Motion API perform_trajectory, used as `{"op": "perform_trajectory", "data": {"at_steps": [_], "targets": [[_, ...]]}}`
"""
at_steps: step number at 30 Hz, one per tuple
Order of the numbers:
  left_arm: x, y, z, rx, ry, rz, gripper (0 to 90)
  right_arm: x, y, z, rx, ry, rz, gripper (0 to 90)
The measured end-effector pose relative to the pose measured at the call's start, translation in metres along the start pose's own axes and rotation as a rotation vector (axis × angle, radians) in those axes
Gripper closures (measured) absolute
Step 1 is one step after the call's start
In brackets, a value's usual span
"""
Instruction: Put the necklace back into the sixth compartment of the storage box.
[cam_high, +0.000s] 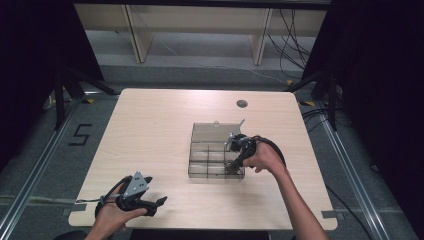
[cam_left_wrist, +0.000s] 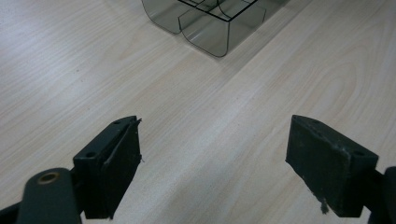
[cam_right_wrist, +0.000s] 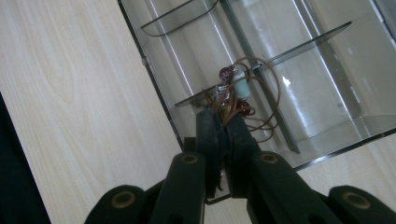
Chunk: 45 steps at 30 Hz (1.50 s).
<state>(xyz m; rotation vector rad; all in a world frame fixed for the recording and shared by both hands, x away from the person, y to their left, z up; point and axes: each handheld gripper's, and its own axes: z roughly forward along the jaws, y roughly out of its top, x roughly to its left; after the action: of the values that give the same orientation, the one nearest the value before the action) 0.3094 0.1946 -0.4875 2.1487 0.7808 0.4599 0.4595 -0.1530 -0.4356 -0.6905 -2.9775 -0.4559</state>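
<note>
A beaded cord bracelet (cam_right_wrist: 240, 95), brown string with a pale blue bead and a few dark red ones, hangs bunched at the tips of the right claw (cam_right_wrist: 223, 122). The jaws are pressed together on the string, so the beads and loops dangle just ahead of and slightly above the tips in the right gripper view. They sit inside a clear smoky plastic organizer box (cam_right_wrist: 322, 84), over one of its end compartments by the near wall. The grip on the string rather than the beads looks deliberate: the thin cord gives the flat pads something to pinch, and the heavier beads fall free below.

In the high view the right claw (cam_high: 234, 162) leans down into the box (cam_high: 200, 160) from the right side, with the box lid (cam_high: 214, 132) standing open behind it so the compartments are reachable. I judge that the bracelet is either being lowered into that compartment or lifted out; the pictures do not settle which.

The left claw (cam_left_wrist: 214, 163) is spread wide with nothing between its pads, pointing across bare wooden table (cam_left_wrist: 243, 93) toward a corner of the box (cam_left_wrist: 212, 28) well ahead of it. In the high view it (cam_high: 159, 202) rests near the table's front edge, apparently parked out of the way.
</note>
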Motion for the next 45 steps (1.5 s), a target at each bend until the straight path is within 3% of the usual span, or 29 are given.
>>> {"op": "perform_trajectory", "data": {"at_steps": [2,7,8,17,20,23,27,30,32,35,39,40,41,45], "targets": [[-0.001,0.0,0.001,-0.013,0.0,-0.017,17.4,0.0,-0.001,0.001,0.007,0.006,0.015,86.6],[0.0,0.0,0.0,-0.002,0.002,-0.001,17.3,-0.003,0.0,0.003,0.003,0.015,0.004,86.6],[0.0,0.0,0.0,-0.004,-0.003,-0.001,17.3,-0.002,0.0,0.004,0.01,0.017,0.025,86.6],[-0.001,0.0,0.001,-0.018,-0.004,-0.018,17.3,-0.007,-0.003,0.012,0.025,0.032,0.056,86.2],[0.0,0.0,0.0,-0.005,-0.004,-0.002,17.3,-0.007,-0.003,0.013,0.024,0.041,0.061,85.0],[0.0,0.0,0.0,-0.005,-0.004,-0.003,17.3,-0.008,-0.005,0.009,0.012,0.02,0.094,74.2],[0.0,0.0,0.001,-0.01,-0.005,-0.011,17.3,-0.009,-0.006,-0.002,-0.024,0.003,0.079,66.8],[0.0,-0.001,0.0,-0.006,0.002,-0.031,17.3,-0.008,-0.006,-0.011,-0.048,-0.009,0.111,64.0],[0.0,-0.001,0.0,-0.008,0.006,-0.031,17.3,-0.009,-0.005,-0.014,-0.056,-0.035,0.091,59.8],[0.0,-0.001,0.0,-0.01,0.006,-0.031,17.3,-0.005,-0.004,-0.017,-0.083,-0.025,0.11,56.0],[0.002,-0.001,0.0,-0.016,0.003,-0.009,17.2,-0.004,-0.003,-0.019,-0.095,-0.043,0.099,53.5],[0.0,-0.001,0.001,-0.021,0.004,-0.035,17.3,-0.004,-0.003,-0.021,-0.112,-0.048,0.096,52.3],[0.0,-0.001,0.001,-0.021,0.004,-0.035,17.3,-0.003,-0.003,-0.023,-0.113,-0.05,0.119,51.6],[0.001,-0.001,0.001,-0.014,0.005,-0.021,17.3,-0.002,-0.005,-0.026,-0.126,-0.061,0.128,48.9]]}}
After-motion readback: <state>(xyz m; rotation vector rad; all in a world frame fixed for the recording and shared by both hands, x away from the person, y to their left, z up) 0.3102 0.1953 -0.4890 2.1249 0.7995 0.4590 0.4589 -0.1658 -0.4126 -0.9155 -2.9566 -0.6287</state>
